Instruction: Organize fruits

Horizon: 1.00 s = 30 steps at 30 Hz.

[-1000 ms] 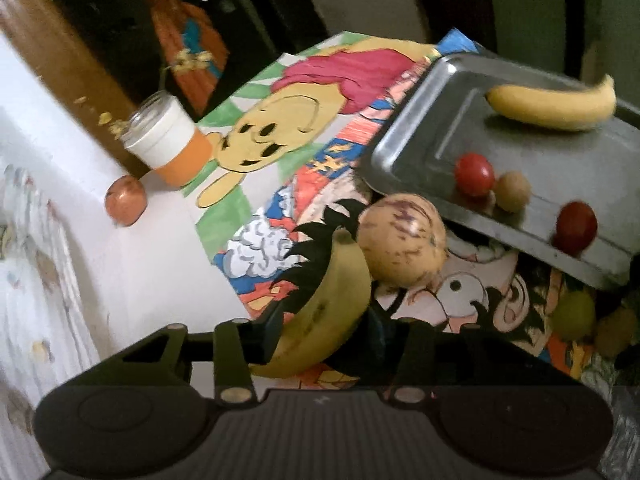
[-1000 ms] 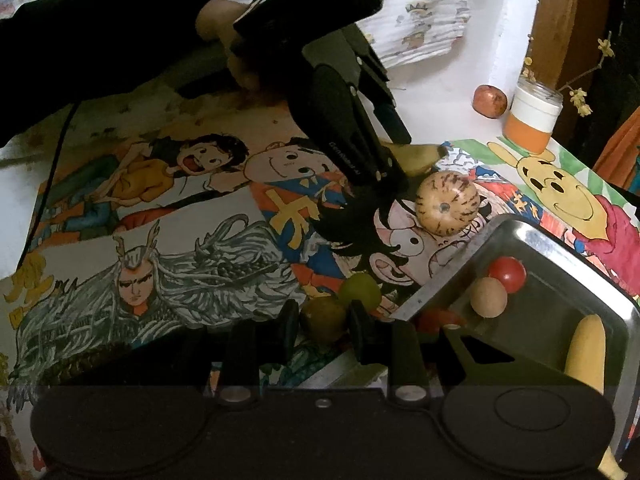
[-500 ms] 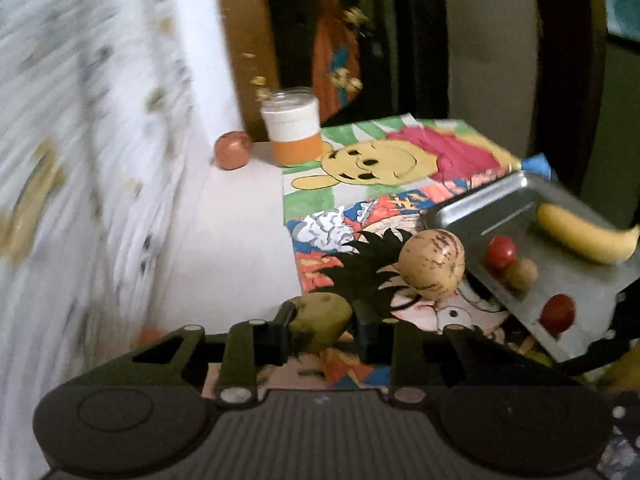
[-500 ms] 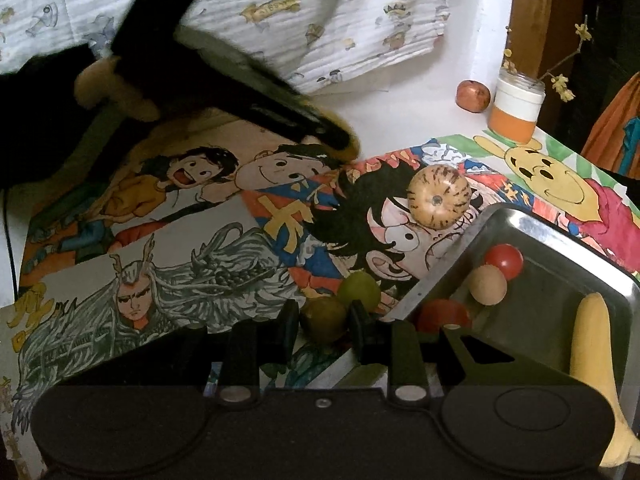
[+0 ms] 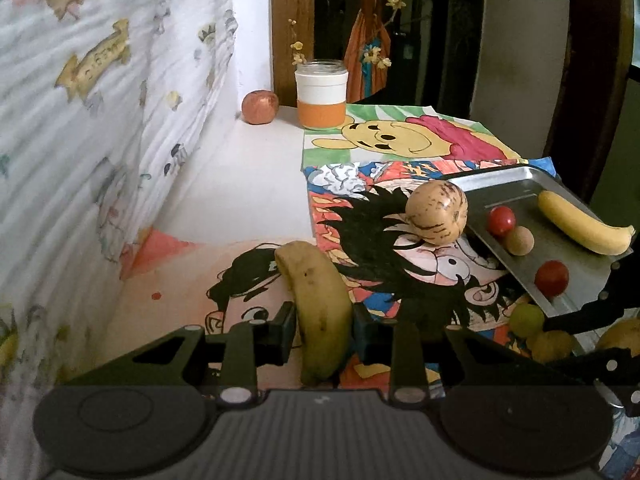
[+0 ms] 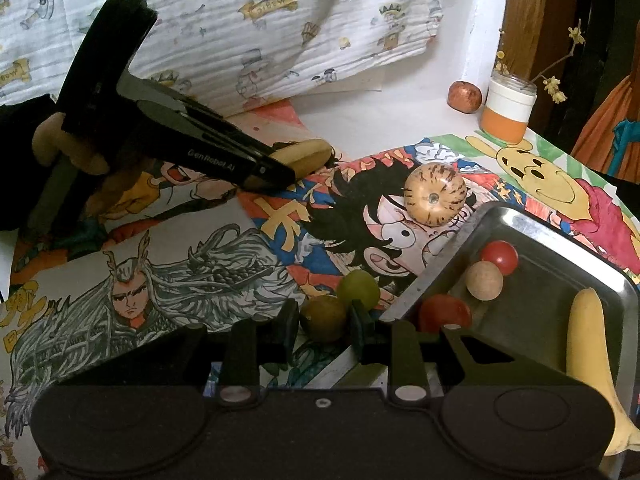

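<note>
While the metal tray (image 6: 532,232) already carried a yellow banana (image 6: 586,340), two red fruits (image 6: 499,257) and a tan ball (image 6: 484,280), the sorting was judged roughly half done. The left gripper (image 5: 324,326) was clenched on a spotted banana (image 5: 316,300), held over the cartoon posters (image 6: 200,272), well apart from the tray. The right gripper (image 6: 324,326) was clamped on a small olive-green fruit (image 6: 323,317) just beside the tray's near corner. A paler green fruit (image 6: 358,288) and a striped round fruit (image 6: 434,194) lay on the posters outside the tray, the latter close against its rim. A russet fruit (image 5: 260,107) sat in the far corner beside an orange-banded jar (image 5: 321,99) holding dried sprigs. The striped fruit stood between the held banana and the tray, and free tray floor remained mainly in the middle. Patterned cloth (image 5: 100,120) hung along the left.
</note>
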Each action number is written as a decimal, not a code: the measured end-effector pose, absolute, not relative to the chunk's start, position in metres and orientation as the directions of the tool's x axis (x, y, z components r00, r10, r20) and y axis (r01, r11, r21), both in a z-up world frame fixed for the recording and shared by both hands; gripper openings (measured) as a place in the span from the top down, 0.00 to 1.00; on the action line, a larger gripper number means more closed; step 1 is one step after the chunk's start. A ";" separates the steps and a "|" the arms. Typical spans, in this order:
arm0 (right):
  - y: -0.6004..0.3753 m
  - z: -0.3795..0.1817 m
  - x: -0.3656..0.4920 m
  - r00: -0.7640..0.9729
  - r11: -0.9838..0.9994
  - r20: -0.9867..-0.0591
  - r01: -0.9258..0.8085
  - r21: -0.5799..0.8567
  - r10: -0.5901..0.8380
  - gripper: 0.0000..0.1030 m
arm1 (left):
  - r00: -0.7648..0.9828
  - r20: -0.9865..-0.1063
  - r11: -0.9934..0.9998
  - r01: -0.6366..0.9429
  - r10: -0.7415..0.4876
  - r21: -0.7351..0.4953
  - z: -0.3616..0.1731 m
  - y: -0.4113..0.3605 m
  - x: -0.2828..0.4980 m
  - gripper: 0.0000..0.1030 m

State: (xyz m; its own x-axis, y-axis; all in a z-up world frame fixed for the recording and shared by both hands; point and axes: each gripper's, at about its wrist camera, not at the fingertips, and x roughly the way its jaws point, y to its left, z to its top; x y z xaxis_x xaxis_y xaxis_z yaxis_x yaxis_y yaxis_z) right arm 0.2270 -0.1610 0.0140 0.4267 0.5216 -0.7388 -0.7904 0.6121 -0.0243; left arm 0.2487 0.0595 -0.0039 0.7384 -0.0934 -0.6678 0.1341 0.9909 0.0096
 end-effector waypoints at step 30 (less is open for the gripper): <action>-0.168 0.019 0.223 0.438 0.645 -0.702 -0.763 0.040 0.561 0.72 | 0.699 -0.710 0.994 0.109 -0.088 -0.017 0.013 0.035 0.252 0.67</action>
